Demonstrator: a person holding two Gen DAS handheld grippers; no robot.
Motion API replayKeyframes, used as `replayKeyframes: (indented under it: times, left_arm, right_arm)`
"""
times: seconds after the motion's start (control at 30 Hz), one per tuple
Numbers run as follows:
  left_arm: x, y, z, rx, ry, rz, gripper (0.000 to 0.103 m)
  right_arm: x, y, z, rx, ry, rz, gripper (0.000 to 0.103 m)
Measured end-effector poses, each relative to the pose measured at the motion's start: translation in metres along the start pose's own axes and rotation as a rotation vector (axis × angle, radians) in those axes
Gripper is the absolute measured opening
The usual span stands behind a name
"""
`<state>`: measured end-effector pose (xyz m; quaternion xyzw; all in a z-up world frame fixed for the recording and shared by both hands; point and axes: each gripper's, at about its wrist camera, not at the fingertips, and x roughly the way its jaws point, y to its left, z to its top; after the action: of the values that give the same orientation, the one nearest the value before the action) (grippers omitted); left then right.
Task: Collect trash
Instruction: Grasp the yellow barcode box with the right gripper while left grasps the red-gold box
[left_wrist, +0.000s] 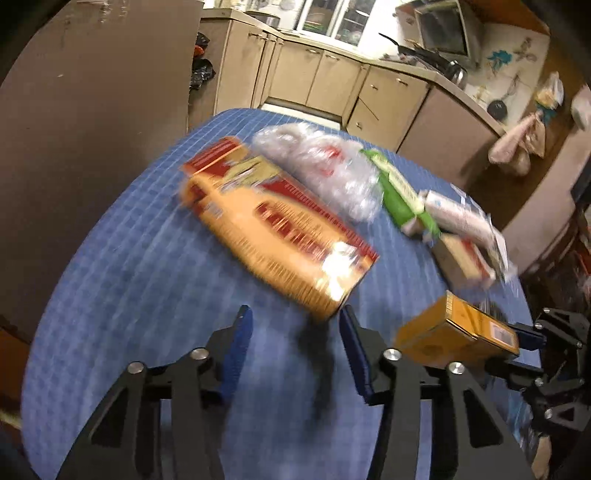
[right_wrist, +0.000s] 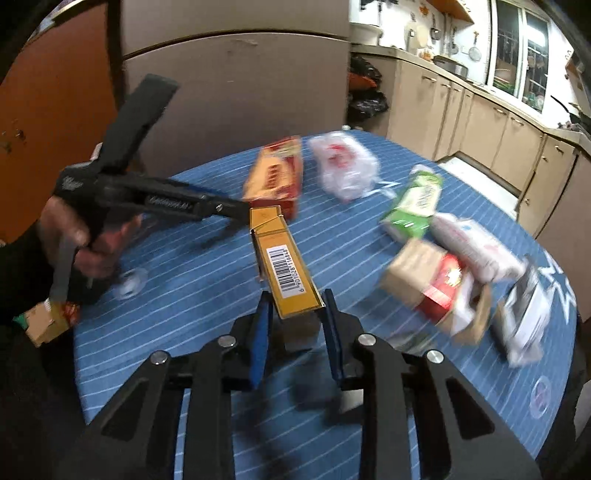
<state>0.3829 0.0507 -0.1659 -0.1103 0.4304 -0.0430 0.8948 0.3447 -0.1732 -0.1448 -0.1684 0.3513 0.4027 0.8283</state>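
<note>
Fingers of our right gripper (right_wrist: 297, 306) pinch the yellow barcoded carton (right_wrist: 286, 269) low at centre frame above the blue striped surface (right_wrist: 207, 288), while our left gripper (left_wrist: 295, 325) fingers stand spread, holding nothing, below the orange box (left_wrist: 277, 229).

Black tongs (right_wrist: 297, 325), blue pads (right_wrist: 258, 343), silver screws
</note>
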Motion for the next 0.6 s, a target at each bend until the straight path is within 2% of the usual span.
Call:
replayKeyframes:
  times: [0.13, 0.23, 0.3, 0.33, 0.43, 0.47, 0.53, 0.6]
  left_arm:
    - [-0.025, 0.028, -0.021, 0.030, 0.012, 0.072, 0.047]
    - [-0.047, 0.021, -0.020, 0.057, -0.038, 0.045, 0.047]
    - [-0.054, 0.003, -0.010, 0.058, -0.073, 0.012, 0.065]
    - [-0.054, -0.004, -0.002, 0.039, -0.106, 0.008, 0.083]
    - [-0.043, -0.029, 0.024, -0.003, -0.161, 0.032, 0.087]
    - [-0.035, -0.036, 0.032, -0.020, -0.169, 0.039, 0.093]
    - [-0.014, -0.043, 0.045, -0.067, -0.164, 0.140, 0.094]
    - [0.010, -0.044, 0.052, -0.109, -0.125, 0.194, 0.094]
  right_arm:
    - [-0.025, 0.026, -0.020, 0.112, -0.048, -0.008, 0.025]
    - [-0.048, 0.024, -0.038, 0.272, -0.109, -0.031, 0.021]
    - [-0.061, 0.020, -0.050, 0.363, -0.144, -0.060, 0.021]
    - [-0.067, 0.018, -0.058, 0.417, -0.162, -0.068, 0.021]
    - [-0.077, 0.018, -0.069, 0.480, -0.196, -0.057, 0.021]
    - [-0.079, 0.021, -0.071, 0.485, -0.202, -0.055, 0.021]
    - [-0.082, 0.024, -0.074, 0.489, -0.212, -0.044, 0.021]
    - [-0.082, 0.028, -0.078, 0.489, -0.214, -0.029, 0.021]
